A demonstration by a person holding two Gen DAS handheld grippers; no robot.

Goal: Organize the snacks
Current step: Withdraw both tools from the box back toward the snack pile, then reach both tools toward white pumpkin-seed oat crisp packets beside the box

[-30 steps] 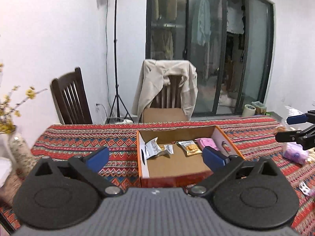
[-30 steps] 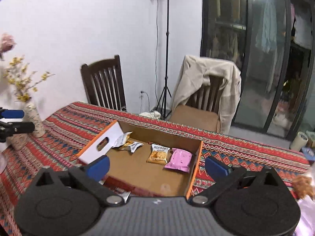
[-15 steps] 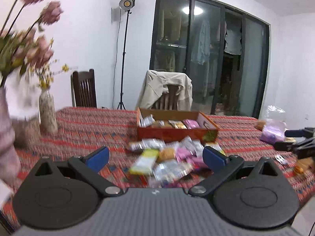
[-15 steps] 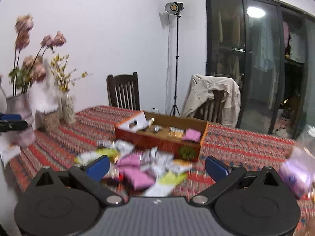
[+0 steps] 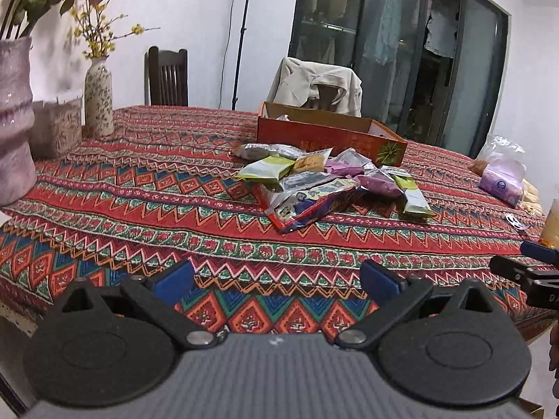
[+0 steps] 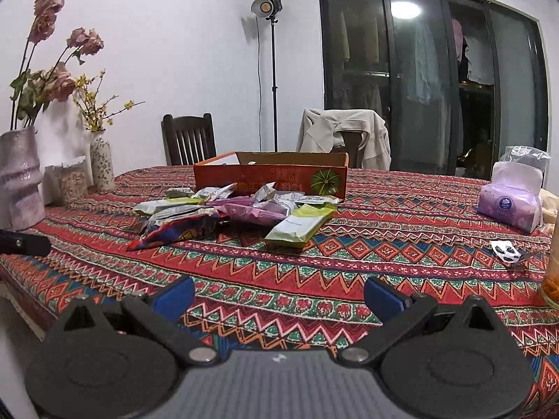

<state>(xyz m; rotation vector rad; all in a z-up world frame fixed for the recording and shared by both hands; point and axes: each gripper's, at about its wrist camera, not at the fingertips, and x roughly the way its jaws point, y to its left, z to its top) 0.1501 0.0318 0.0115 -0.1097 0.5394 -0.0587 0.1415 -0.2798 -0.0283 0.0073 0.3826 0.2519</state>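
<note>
A heap of snack packets (image 5: 328,181) (image 6: 237,213) lies mid-table in front of an orange cardboard box (image 5: 332,136) (image 6: 272,178). A green-and-white packet (image 6: 300,223) and a red-blue packet (image 5: 307,206) (image 6: 174,230) sit at the heap's near side. My left gripper (image 5: 276,279) is open and holds nothing, low over the table's near edge, well short of the heap. My right gripper (image 6: 279,293) is likewise open with nothing between its blue pads. The right gripper's tip shows at the right edge of the left wrist view (image 5: 524,272); the left gripper's tip shows at the left edge of the right wrist view (image 6: 24,242).
A patterned red tablecloth (image 5: 174,188) covers the table. Vases with flowers (image 5: 14,115) (image 6: 21,181) and a speckled vase (image 5: 99,101) stand at the left. A purple tissue pack (image 6: 510,202) and a glass of orange snacks (image 6: 552,272) sit at the right. Chairs stand behind the table.
Both grippers have pulled back from over the box to the near table edge and dropped lower. The snack heap in front of the box came into view.
</note>
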